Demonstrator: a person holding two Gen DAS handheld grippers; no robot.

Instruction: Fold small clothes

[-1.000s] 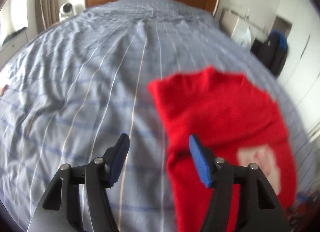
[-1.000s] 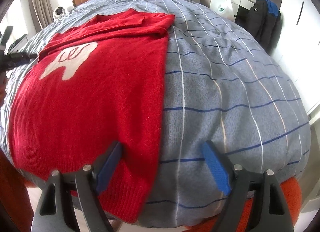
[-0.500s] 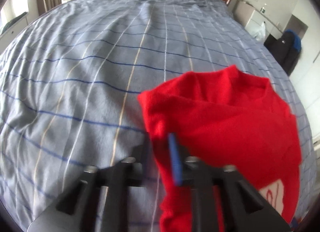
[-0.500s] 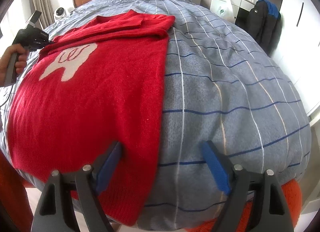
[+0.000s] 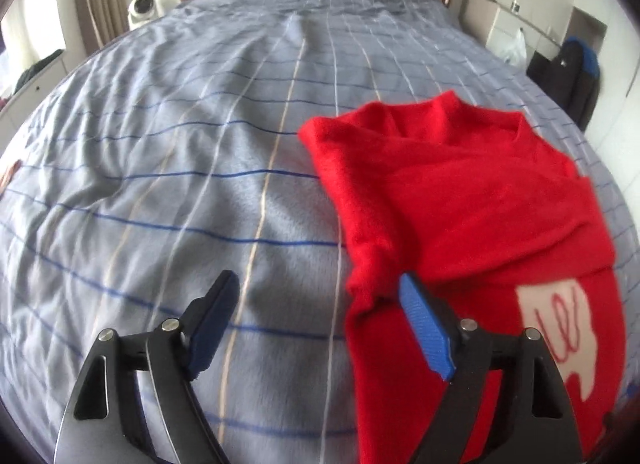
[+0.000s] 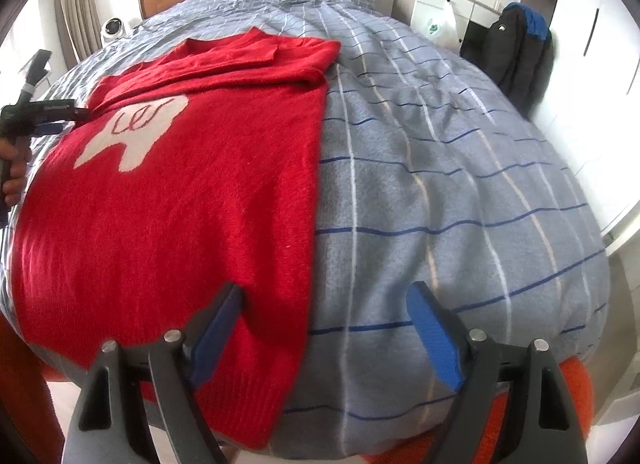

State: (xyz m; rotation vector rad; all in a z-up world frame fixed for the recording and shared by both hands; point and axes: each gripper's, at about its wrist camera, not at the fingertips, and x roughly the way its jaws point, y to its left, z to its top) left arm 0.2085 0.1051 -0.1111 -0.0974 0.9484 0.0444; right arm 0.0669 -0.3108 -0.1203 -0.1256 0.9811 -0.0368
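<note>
Left wrist view
Left gripper (image 5: 316, 318): fingers spreading wider, nothing pinched, over the bed (image 5: 180, 167).
Red sweater (image 5: 460, 199): lay on the bed, its folded sleeve edge just beside the right finger.

Right wrist view
Right gripper (image 6: 324, 328): fingers spread, straddling the sweater's right side edge near the hem.
Red sweater (image 6: 180, 191): lay flat, sleeve folded across the top.

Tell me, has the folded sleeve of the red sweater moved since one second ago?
Yes. In the right wrist view the folded sleeve now lies farther across the white patch, covering its top edge, which was clear before; it moved toward the hem.
</note>
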